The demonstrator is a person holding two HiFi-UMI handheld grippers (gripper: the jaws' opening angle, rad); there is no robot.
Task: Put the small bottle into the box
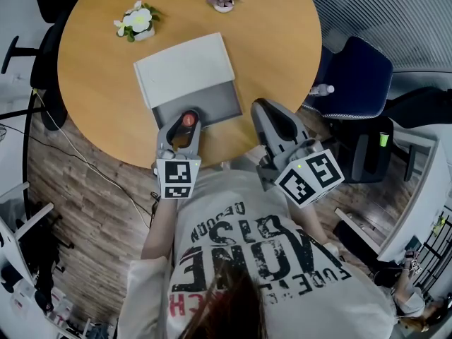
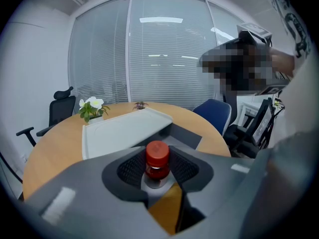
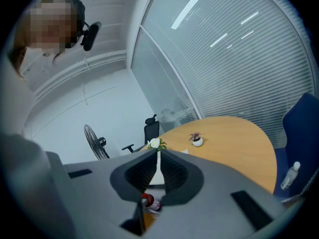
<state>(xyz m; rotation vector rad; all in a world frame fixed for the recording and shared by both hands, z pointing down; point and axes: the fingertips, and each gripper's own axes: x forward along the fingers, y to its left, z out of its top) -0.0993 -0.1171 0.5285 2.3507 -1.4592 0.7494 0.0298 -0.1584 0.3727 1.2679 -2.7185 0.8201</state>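
Two grippers are in my hands at the lower middle of the head view. My left gripper (image 1: 186, 123) (image 2: 158, 167) has its ribbed pads closed against both sides of the small bottle (image 1: 188, 119) (image 2: 157, 159), which stands upright between them with its red cap on top. My right gripper (image 1: 265, 110) (image 3: 157, 172) sits just to the right of it. Its jaws are drawn together to a thin slit with nothing held, and the bottle's red cap peeks out low beneath them in the right gripper view.

Just past the bottle lies the box (image 1: 215, 103) (image 2: 188, 136), open, its grey tray near the table's lower edge. The bottle is over the tray's near rim. Whether it touches the tray floor I cannot tell. The white lid (image 1: 185, 69) (image 2: 119, 131) lies flat behind the tray, joined to its far side.

Beyond the lid, the round wooden table (image 1: 92, 90) carries a pot of white flowers (image 1: 136, 22) (image 2: 91, 107) at the upper left and a little purple plant (image 1: 223, 0) (image 2: 140, 105) at top centre, both well apart from the box.

Off the table's right side stands a blue chair (image 1: 357, 76) (image 2: 214, 112) with a clear bottle (image 1: 321, 90) lying on its seat. A black chair (image 2: 59, 111) stands off the table's left side, a fan (image 3: 94, 141) stands by the wall, and grey blinds (image 2: 164, 59) close the far wall.
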